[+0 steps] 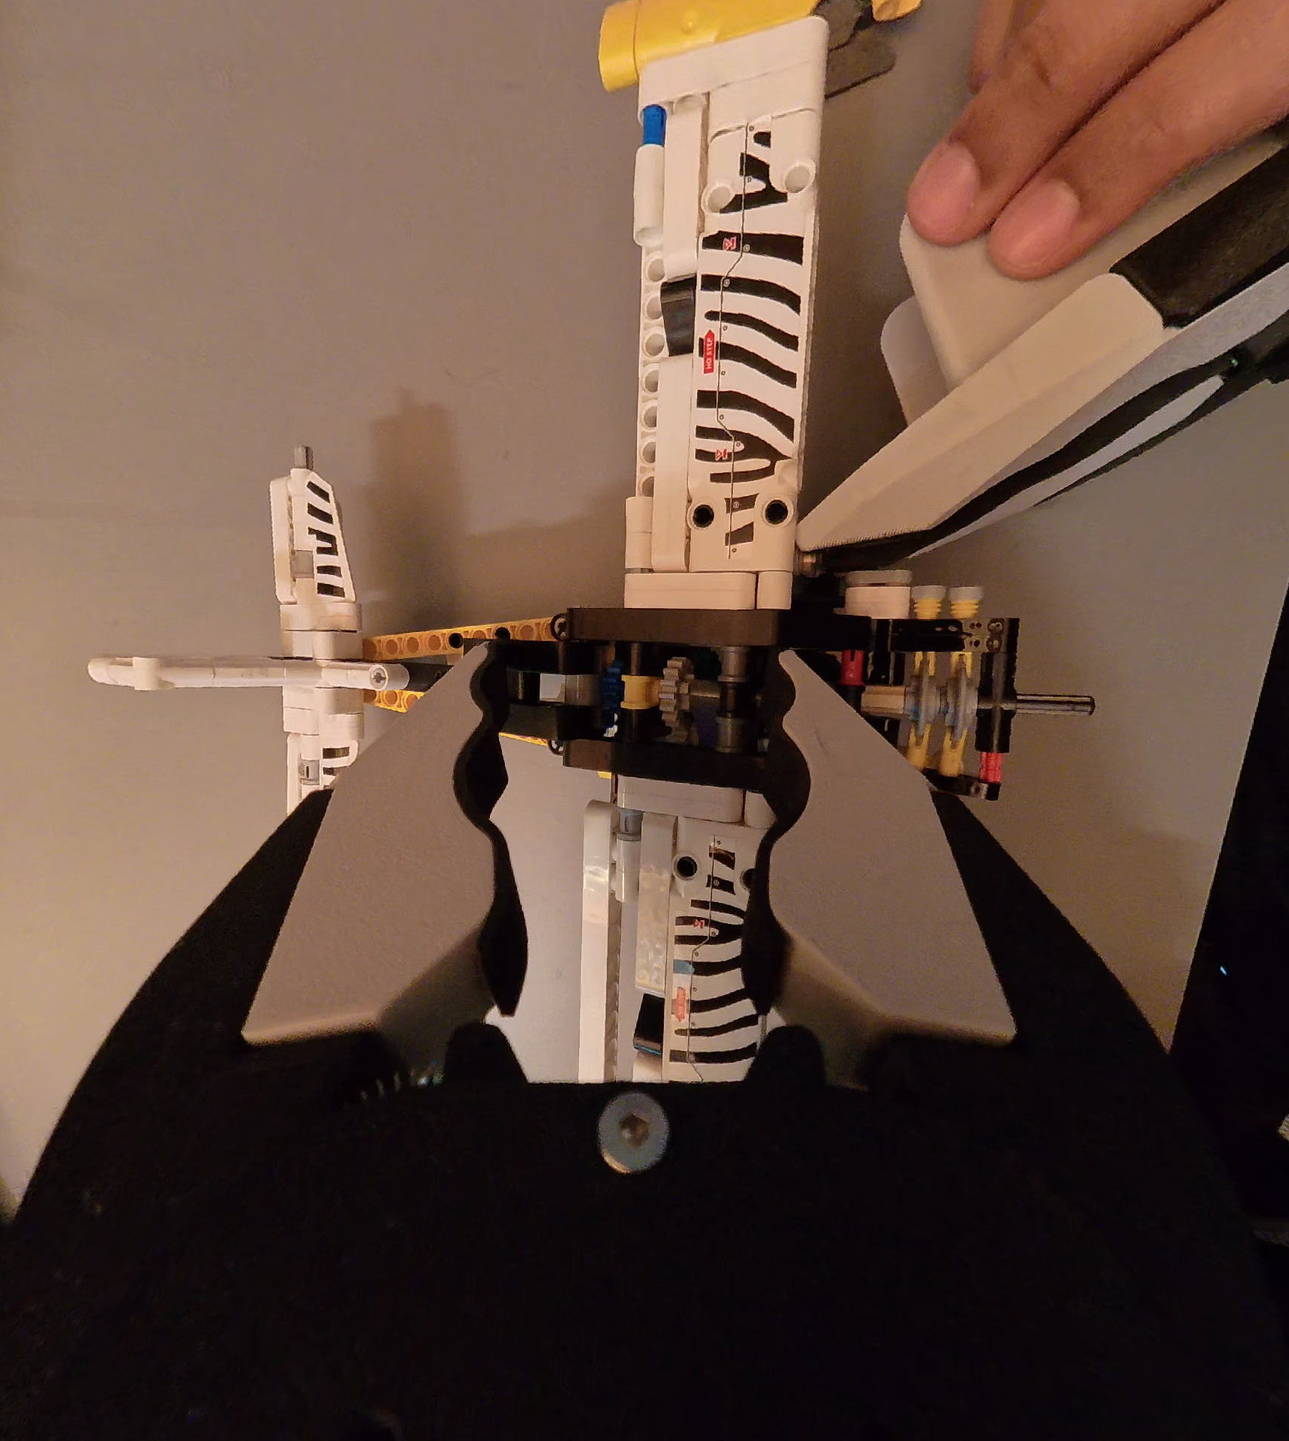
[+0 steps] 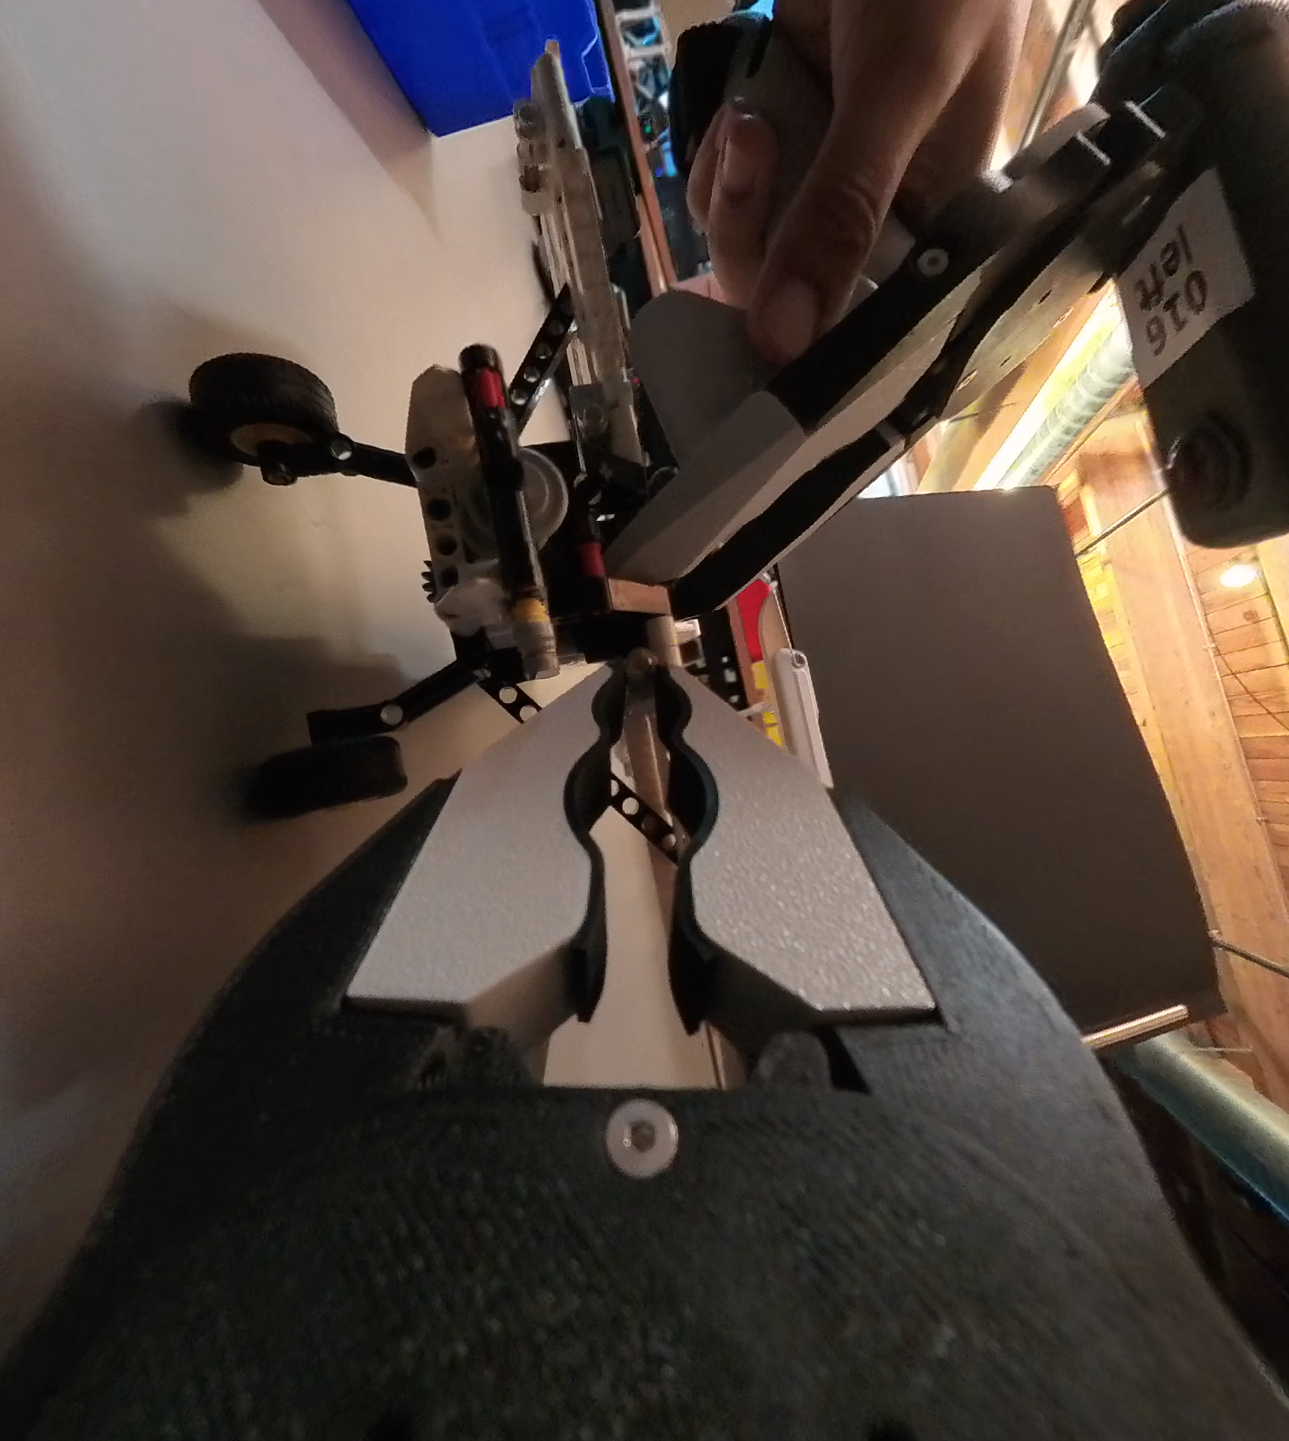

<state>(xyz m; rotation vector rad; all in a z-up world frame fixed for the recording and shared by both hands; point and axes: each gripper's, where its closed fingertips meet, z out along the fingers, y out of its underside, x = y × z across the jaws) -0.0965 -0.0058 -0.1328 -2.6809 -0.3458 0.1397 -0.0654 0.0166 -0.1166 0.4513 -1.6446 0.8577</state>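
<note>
Off to the left of the left gripper point(image 1: 630, 686) stands the white tail section point(image 1: 314, 624) of a brick-built aircraft model point(image 1: 719, 351), joined to the middle by a yellow perforated beam point(image 1: 454, 643). The left gripper's jaws are spread wide on either side of the model's black gear frame point(image 1: 672, 686); the right finger lies against the frame's side, while whether the left finger presses on it cannot be told. Straight ahead of that gripper rises a white wing panel with black stripes point(image 1: 743, 351), topped by a yellow piece point(image 1: 657, 39). To the right, the right gripper point(image 2: 640, 686) comes in slantwise, its tips nearly together and pinching a thin grey axle pin point(image 2: 643, 670) at the foot of the striped panel. A hand point(image 1: 1093, 140) holds that gripper from above. Farther right sit yellow gears and a dark axle point(image 1: 1047, 704). In the right wrist view, a black wheel point(image 2: 263, 413) lies left of the tips.
</note>
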